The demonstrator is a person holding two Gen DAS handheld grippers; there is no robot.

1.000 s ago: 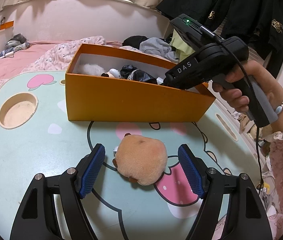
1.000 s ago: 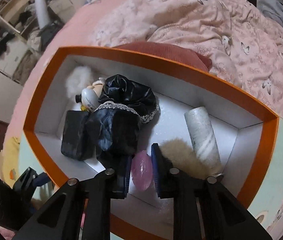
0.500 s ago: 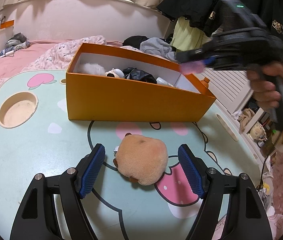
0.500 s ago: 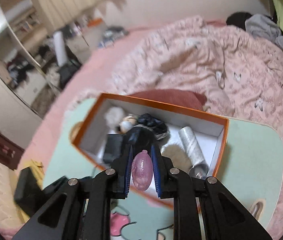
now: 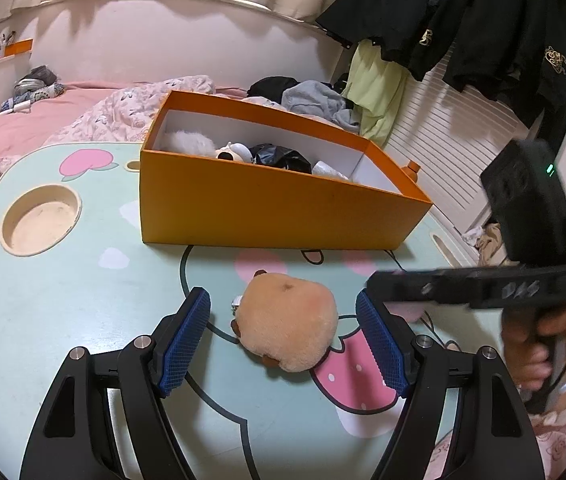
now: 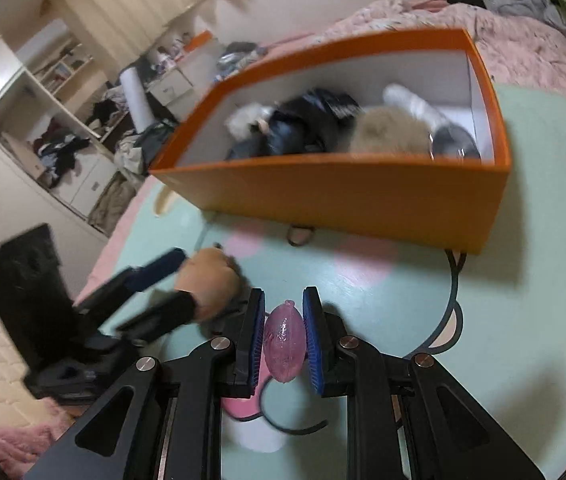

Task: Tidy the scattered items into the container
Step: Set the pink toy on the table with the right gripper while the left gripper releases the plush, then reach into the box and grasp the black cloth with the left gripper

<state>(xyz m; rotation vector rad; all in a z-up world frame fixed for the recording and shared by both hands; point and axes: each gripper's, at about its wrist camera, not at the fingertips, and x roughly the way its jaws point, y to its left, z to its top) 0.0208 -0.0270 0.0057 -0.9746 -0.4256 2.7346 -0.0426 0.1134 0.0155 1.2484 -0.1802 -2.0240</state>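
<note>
Left claw (image 5: 283, 340): jaws spread wide, low over the pale green cartoon-printed desk (image 5: 83, 312), its blue ribbed pads (image 5: 185, 340) either side of a round tan plush toy (image 5: 289, 322) without touching it; the toy lies on the desk, in front of the container and apart from it. Right claw (image 6: 284, 338): jaws drawn narrow on a small translucent pink oval object (image 6: 284, 338), pinched between the blue pads above the desk surface, outside the container and on its near side. Rectangular orange cardboard box with white interior (image 5: 267, 208): stands on the desk, open-topped, holding a crumpled black glossy garment (image 5: 281, 158), a white fluffy item (image 5: 189, 142) at its far-left end, a beige furry piece (image 6: 391, 130) and a grey-white cylindrical roll (image 6: 415, 106). In the left wrist view the right claw's black body appears blurred at the right edge, gripped by a hand (image 5: 539, 356). Round recessed cup holder (image 5: 41, 220) in the desk to the left of the box. Pink bed (image 5: 23, 120) with floral quilt behind the desk; dark jackets (image 5: 483, 20) hanging at upper right.
</note>
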